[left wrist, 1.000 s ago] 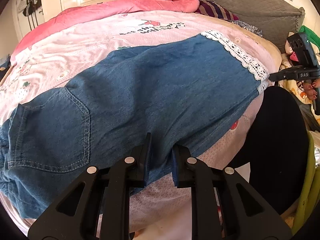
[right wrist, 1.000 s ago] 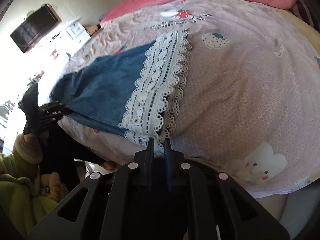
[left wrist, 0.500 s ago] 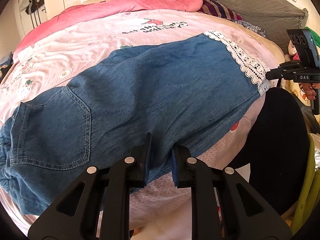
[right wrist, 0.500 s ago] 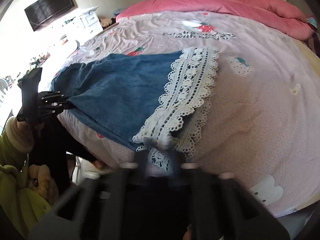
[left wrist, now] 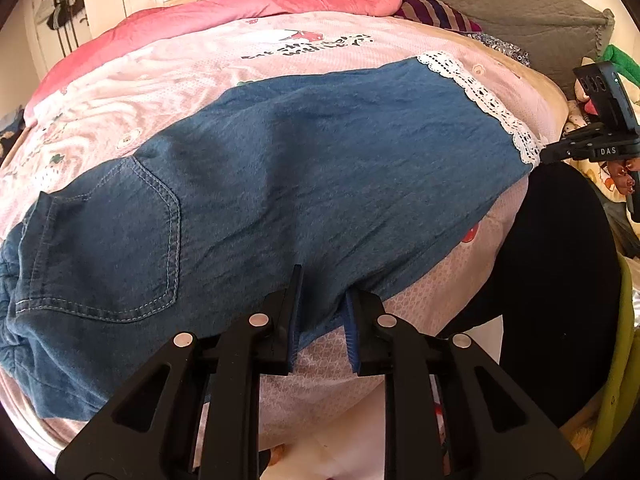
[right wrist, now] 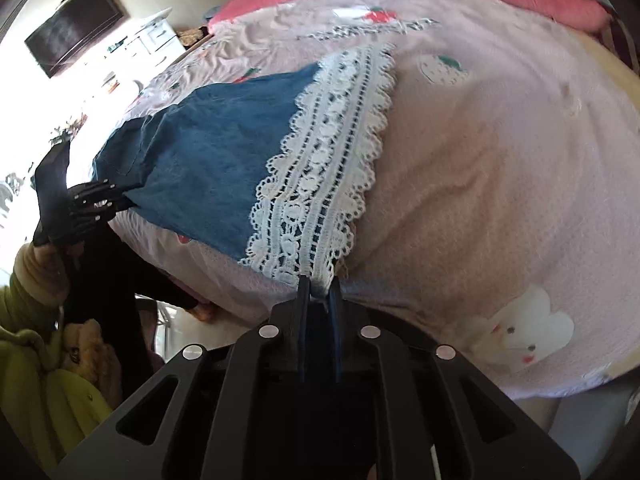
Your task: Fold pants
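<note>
Now both grippers pinch the near edge of the pants (left wrist: pixel 304 168) on the bed.

Spread flat across the pink printed bedspread (left wrist: pixel 224 68), the blue denim pants lie with the back pocket (left wrist: pixel 108 248) toward the left of the left wrist view and the white lace hem (right wrist: pixel 324 168) at the far right. The left gripper (left wrist: pixel 320 300) has its jaws narrowly apart with a fold of the denim's lower edge caught between them — mid-length along the leg. The right gripper (right wrist: pixel 318 284) is nearly closed on the bottom corner of the lace hem, right at the bed's edge. A pink quilt (left wrist: pixel 248 4) is bunched along the far side of the bed, and a dark television (right wrist: pixel 74 28) hangs on the wall in the right wrist view.
</note>
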A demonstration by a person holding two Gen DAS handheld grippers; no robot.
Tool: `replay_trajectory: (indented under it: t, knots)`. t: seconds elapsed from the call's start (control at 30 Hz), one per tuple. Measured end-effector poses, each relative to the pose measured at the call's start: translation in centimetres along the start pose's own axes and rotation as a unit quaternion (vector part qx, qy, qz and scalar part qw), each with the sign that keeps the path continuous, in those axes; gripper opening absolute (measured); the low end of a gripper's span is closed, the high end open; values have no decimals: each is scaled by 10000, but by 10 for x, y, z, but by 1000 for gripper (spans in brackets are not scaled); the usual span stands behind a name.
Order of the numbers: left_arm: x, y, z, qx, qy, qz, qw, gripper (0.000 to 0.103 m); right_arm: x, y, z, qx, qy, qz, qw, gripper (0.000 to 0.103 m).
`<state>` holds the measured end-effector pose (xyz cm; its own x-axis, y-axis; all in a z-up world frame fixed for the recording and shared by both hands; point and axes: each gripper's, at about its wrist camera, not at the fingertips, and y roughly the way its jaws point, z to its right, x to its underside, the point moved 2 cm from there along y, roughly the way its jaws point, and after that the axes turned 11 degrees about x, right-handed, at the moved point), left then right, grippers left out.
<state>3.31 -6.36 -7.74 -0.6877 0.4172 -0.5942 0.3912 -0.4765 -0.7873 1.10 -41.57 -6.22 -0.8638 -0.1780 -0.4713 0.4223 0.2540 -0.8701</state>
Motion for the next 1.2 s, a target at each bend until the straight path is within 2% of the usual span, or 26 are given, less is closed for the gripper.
replay_trajectory:
  t: [0.13,0.2,0.27,0.3,0.4,0.5,0.63,0.7,0.8,0.87,1.03,1.2]
  knots:
    - [4,-3,0,41,40,-27,10000,19,-7,-20,12,210,237,220,9993,15]
    - [6,-6,-1,53,23,-40,10000,22,-16,-30,15,337,359,438,9978,28]
    - [9,-14,1,34,44,-8,10000,33,-28,-37,7,263,385,650,9968,37]
    - [11,-21,1,19,33,38,10000,36,-37,-39,-2,232,300,777,9963,42]
    - [10,-41,1,-80,41,211,9997,40,-62,-36,-31,111,-45,963,9953,46]
    - [3,-65,-6,-275,-24,537,9982,48,-93,-24,-63,-93,-386,1051,9937,56]
    - [-11,-86,-35,-825,-336,790,9929,55,-140,-3,-111,-298,-861,1079,9900,64]
    - [-17,-90,-54,-968,-600,812,9902,57,-159,11,-129,-405,-960,971,9898,69]
    - [-24,-91,-84,-1112,-973,879,9851,60,-191,40,-158,-573,-1109,712,9896,70]
    - [-25,-86,-102,-1128,-1210,888,9822,61,-212,65,-176,-467,-1216,508,9902,70]
    - [-3,-67,-125,-1285,-1545,680,9772,65,-243,111,-197,-573,-1197,-72,9911,70]
    - [7,-61,-121,-1439,-1344,619,9785,65,-248,146,-207,-481,-1121,-739,9898,69]
